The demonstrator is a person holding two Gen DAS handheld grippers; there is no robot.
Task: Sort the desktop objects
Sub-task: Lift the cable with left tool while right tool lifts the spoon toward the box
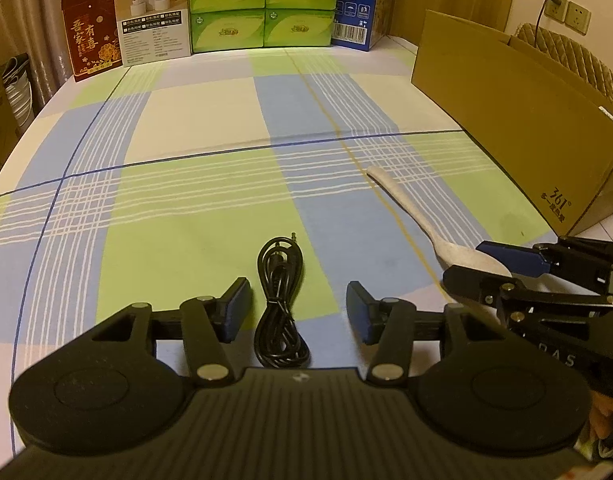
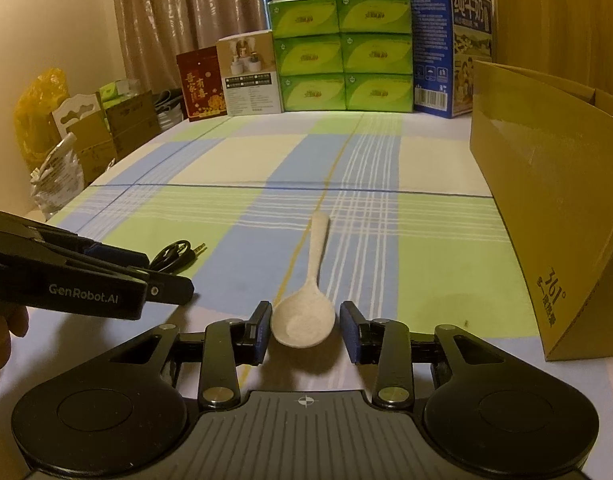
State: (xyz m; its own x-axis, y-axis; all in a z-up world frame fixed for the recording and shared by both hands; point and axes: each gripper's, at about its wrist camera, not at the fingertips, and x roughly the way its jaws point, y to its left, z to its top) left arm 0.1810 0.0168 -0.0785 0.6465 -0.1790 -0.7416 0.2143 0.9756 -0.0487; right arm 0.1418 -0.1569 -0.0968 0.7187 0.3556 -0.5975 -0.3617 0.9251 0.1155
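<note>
A: Nearest, right gripper (image 2: 306,330) fingers released, straddling the bowl of the pale spoon (image 2: 304,318) on the table (image 2: 446,240); pads not pressing. Looks light, stiff, smooth — may slip. Bowl is wide; the thin handle, pointing away, seems the surer hold

B: Left gripper (image 1: 298,312) fingers released too, either side of the coiled black cable (image 1: 280,308), apart from it. Limp, light; take the bundle mid-coil or loops will trail

A: Farther right, the open cardboard box (image 2: 546,200), near the spoon. Tall wall to clear

B: Far edge: green tissue packs (image 1: 262,4), cartons. Nothing between
</note>
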